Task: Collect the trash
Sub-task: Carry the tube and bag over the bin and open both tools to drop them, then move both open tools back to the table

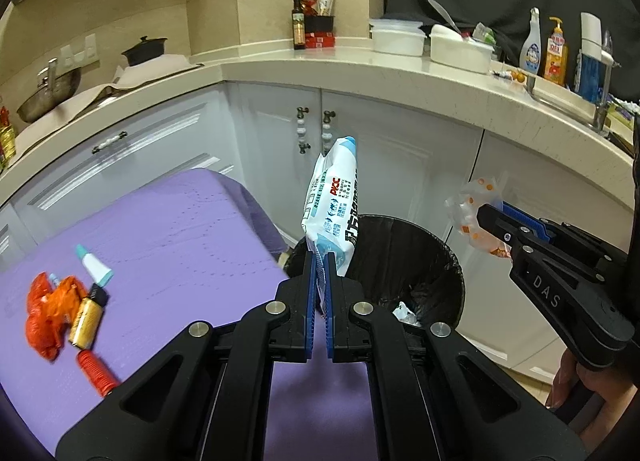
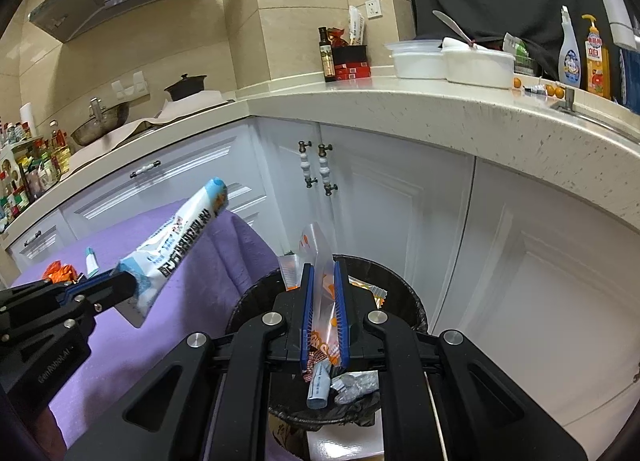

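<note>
From the left wrist, the left gripper (image 1: 319,281) sits at the near rim of the bin (image 1: 452,261), so its white-and-blue pouch (image 1: 331,209) could drop outside if released early; jaws nearly together, clamped on it. From the right wrist, the right gripper (image 2: 325,313) hangs over the bin, jaws pinching a clear orange-printed wrapper (image 2: 320,285); should land inside.

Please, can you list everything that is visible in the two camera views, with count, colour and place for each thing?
white bag: 1, white and blue, in left gripper near bin
clear wrapper: 1, clear with orange print, in right gripper above bin
bin: 1, black liner, on floor by cabinets, trash inside
purple cloth: 1, purple, over table
orange wrapper: 1, orange, on cloth
battery: 1, gold and black, on cloth
small tube: 1, white and teal, on cloth
tubs: 2, white, on counter
left gripper: 1, black, blue pads, shut
right gripper: 1, black, blue pads, shut
</note>
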The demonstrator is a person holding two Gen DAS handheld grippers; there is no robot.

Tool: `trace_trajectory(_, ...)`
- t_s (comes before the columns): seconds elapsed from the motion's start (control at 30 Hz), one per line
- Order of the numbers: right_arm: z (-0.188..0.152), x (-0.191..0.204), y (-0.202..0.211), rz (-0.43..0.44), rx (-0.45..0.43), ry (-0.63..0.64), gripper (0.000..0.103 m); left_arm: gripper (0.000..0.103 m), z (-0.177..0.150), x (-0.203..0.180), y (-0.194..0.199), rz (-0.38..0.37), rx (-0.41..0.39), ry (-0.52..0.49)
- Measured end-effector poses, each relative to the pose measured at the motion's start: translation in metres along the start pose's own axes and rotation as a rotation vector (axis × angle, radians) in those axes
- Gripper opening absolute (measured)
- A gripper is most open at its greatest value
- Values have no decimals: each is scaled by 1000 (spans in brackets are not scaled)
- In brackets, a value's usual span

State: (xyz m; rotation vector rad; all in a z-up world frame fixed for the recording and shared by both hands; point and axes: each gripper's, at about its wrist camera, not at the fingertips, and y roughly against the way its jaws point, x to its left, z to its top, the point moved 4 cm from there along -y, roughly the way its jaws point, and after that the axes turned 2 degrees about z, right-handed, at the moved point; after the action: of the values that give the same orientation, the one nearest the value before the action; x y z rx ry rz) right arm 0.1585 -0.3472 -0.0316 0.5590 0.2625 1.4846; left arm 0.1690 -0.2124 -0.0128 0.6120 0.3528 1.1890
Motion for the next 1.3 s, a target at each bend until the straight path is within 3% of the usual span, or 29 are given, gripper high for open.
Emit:
trace_trajectory(0.13,1,-6,-12,-6,7,-6,13,4,3,-7,-13,3,6,-21)
trace_trajectory(0.23,2,-10,-20,-15,3,-14,32,9,3,-10,-22,4,19,-25)
trace_trajectory(0.3,2,-11,-23,-19,1,-16,34,22,3,-9,-27,-3,33,-17)
trace_trajectory(0.33,2,-12,-24,-21,3,-18,34,34,3,-8,-28,-3,33,-8)
trace_trajectory(0.37,1,-12,-25,-20,3,-18,34,37,2,-6,-28,0,30,-1)
trace_trajectory(0.6,1,-12,-23,-17,4,-24,35,38,2,7,-22,6,28,24)
trace_trajectory(0.7,2,-7,-16,-9,-3,-28,39,39,1,15,-14,13,22,39)
trace_trajectory(0.8,1,3,-9,8,-15,-23,40,45,-2,25,-1,24,13,52)
trace_trajectory(1.03,-1,48,7,88,-26,10,42,46,-18,63,33,68,-1,110)
trace_trajectory(1.3,-10,119,14,216,-4,73,43,47,-50,139,80,190,-7,207)
